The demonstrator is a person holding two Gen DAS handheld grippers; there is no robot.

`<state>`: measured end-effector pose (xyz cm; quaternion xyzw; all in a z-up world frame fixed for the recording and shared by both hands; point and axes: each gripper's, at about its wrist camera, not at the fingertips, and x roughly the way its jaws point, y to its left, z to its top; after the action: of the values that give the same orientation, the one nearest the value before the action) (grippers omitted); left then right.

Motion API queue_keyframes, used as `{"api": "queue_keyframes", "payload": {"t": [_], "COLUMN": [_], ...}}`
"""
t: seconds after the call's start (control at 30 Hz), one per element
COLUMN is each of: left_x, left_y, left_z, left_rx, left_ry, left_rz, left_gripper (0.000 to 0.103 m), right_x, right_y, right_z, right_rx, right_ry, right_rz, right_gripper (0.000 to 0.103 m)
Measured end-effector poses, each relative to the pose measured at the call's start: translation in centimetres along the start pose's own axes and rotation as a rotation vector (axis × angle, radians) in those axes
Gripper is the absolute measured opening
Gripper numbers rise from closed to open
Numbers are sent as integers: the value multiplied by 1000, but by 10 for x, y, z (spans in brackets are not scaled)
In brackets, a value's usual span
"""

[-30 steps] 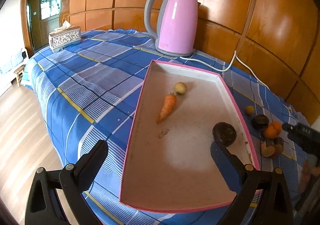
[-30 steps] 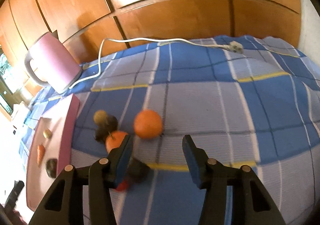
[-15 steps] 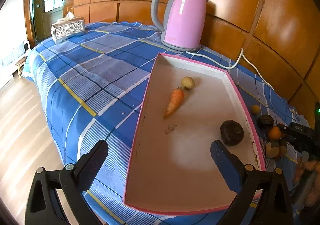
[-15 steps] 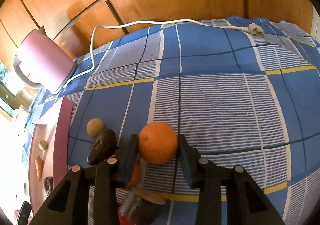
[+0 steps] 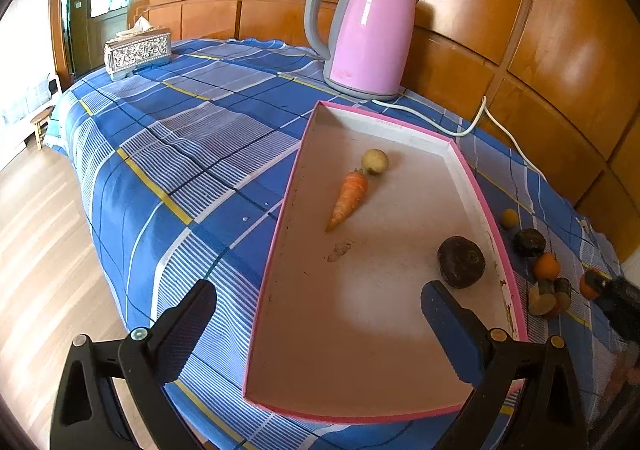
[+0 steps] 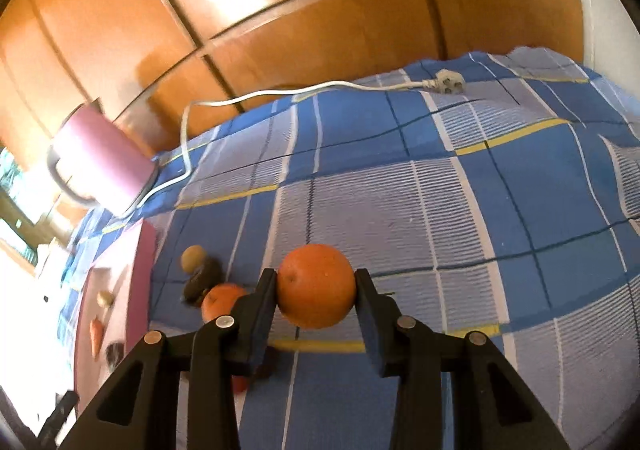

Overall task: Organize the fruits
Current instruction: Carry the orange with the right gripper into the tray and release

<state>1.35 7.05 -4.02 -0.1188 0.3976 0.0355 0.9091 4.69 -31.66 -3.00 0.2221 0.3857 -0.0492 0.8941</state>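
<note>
My right gripper [image 6: 316, 304] is shut on an orange [image 6: 316, 286] and holds it above the blue checked cloth. A second orange [image 6: 220, 300], a dark fruit [image 6: 202, 282] and a small yellowish fruit [image 6: 193, 257] lie just left of it. My left gripper [image 5: 320, 324] is open and empty over the near end of the pink-rimmed tray [image 5: 276, 262]. The tray holds a carrot [image 5: 349, 197], a pale round fruit [image 5: 375, 161] and a dark round fruit [image 5: 461, 261]. Loose fruits [image 5: 546, 266] lie right of the tray, where the right gripper shows too [image 5: 618, 300].
A pink kettle [image 5: 366, 30] stands behind the tray, its white cord [image 6: 256, 98] and plug [image 6: 446, 84] trailing across the cloth. A tissue box [image 5: 138, 52] stands at the far left. The table edge drops to wooden floor [image 5: 40, 250] on the left.
My right gripper closed on the orange and lifted it off the cloth. The left gripper stayed open and drifted slightly relative to the tray.
</note>
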Motion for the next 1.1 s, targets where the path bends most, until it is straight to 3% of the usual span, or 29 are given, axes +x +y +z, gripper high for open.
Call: {"api": "queue_keyframes", "payload": {"t": [0.53,1.1], "left_x": [-3,-3], "left_y": [-2,7], "left_z": [0,3], "left_rx": [3,-30], "left_ry": [-6,-12], "left_rz": [3,24], "left_gripper": [103,103], "right_x": [-24,-12], "right_y": [8,122], "right_z": [-67,-73], "right_rx": [-99,-400], "right_ry": [81,137], "right_rz": [69,292], "right_gripper": [39,39]}}
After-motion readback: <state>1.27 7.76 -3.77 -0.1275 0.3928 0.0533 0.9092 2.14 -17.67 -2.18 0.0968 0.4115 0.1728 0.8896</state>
